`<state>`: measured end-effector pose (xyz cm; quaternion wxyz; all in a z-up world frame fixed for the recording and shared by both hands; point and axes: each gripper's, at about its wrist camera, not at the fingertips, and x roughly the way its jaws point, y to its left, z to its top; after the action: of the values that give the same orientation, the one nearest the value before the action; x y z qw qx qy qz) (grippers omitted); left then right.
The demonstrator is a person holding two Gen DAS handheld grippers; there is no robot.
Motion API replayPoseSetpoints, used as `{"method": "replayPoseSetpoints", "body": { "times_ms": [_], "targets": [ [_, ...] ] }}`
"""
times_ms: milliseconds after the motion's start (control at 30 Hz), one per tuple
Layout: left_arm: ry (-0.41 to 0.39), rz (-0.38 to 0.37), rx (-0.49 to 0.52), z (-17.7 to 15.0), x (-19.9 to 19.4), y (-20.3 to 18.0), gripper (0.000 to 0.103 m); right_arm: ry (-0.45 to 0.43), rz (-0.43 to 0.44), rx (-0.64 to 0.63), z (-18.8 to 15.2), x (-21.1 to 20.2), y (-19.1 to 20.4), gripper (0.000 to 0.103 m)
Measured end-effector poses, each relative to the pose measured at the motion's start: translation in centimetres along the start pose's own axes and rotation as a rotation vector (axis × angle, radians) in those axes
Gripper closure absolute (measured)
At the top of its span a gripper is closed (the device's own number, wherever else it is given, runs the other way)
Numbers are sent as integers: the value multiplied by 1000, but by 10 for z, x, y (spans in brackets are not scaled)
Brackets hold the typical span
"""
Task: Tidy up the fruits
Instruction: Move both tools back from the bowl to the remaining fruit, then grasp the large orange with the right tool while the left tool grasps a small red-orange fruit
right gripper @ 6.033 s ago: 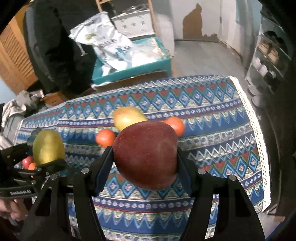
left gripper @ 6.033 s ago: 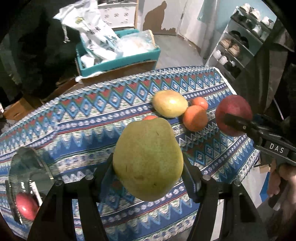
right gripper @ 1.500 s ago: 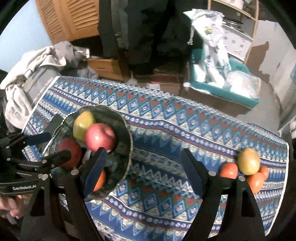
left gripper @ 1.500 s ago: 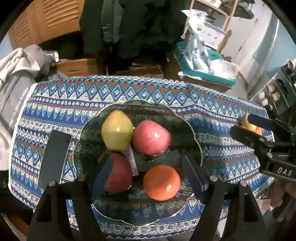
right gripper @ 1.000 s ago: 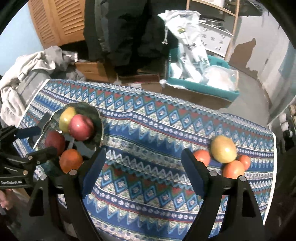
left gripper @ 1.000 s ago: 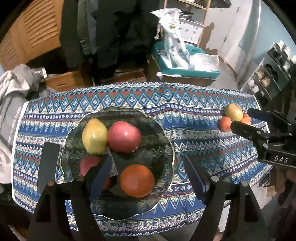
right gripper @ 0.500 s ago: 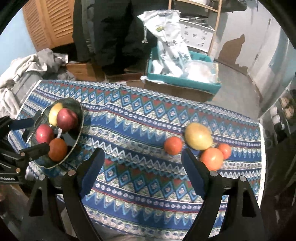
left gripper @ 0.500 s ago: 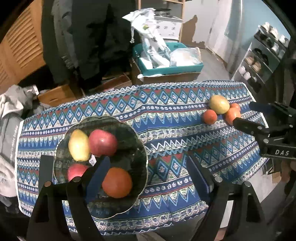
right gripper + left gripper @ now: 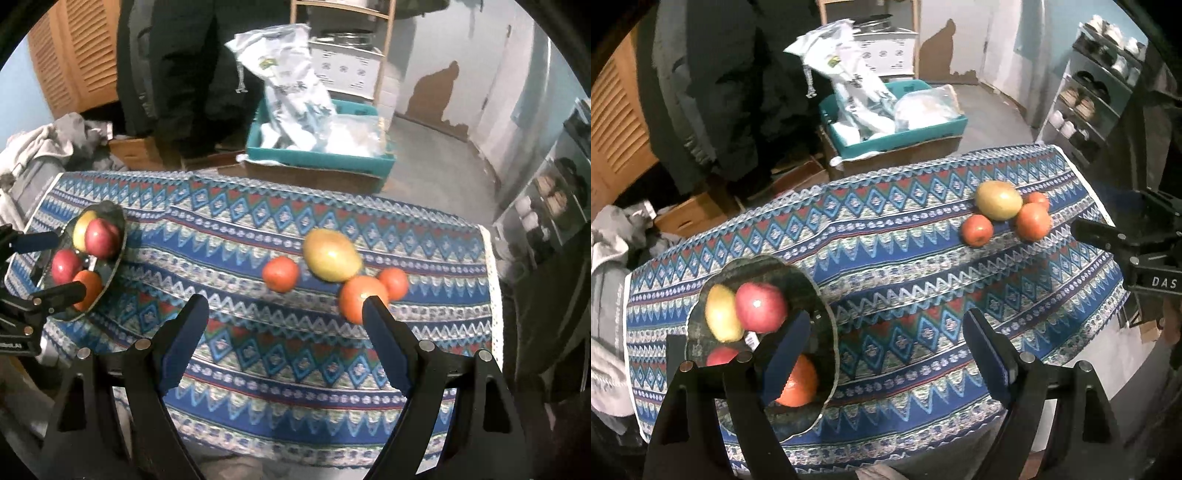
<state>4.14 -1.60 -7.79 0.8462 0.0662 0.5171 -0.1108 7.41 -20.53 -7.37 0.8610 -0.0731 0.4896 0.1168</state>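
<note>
Both the left gripper and right gripper gape empty. Beyond the filled plate, four fruits probably await collection.

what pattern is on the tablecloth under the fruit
Bands of blue, red and white zigzags and diamonds on the tablecloth; clearest in the right wrist view.

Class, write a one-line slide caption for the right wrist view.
Open right tool above four loose fruits; glass plate holds four.

Partly hidden fruit on the tabletop.
Left tongs' finger covers part of the plate's orange; right tongs' finger overlaps the large orange; shelf items are too small to identify.
</note>
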Motion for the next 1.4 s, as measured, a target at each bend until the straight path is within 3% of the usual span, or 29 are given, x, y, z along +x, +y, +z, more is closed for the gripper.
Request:
{"method": "replayPoseSetpoints", "body": {
  "times_ms": [300, 667, 933, 1400],
  "targets": [
    [28, -22, 44, 25, 14, -33, 17, 59, 33, 98, 1, 11, -61, 19],
    [95, -51, 63, 64, 57, -53, 17, 241, 70, 74, 12, 68, -102, 19],
    [144, -71, 54, 81, 102, -58, 17, 329, 102, 116, 8, 117, -118, 19],
    [230, -121, 27, 87, 166, -69, 17, 379, 134, 191, -2, 171, -124, 19]
  ]
}}
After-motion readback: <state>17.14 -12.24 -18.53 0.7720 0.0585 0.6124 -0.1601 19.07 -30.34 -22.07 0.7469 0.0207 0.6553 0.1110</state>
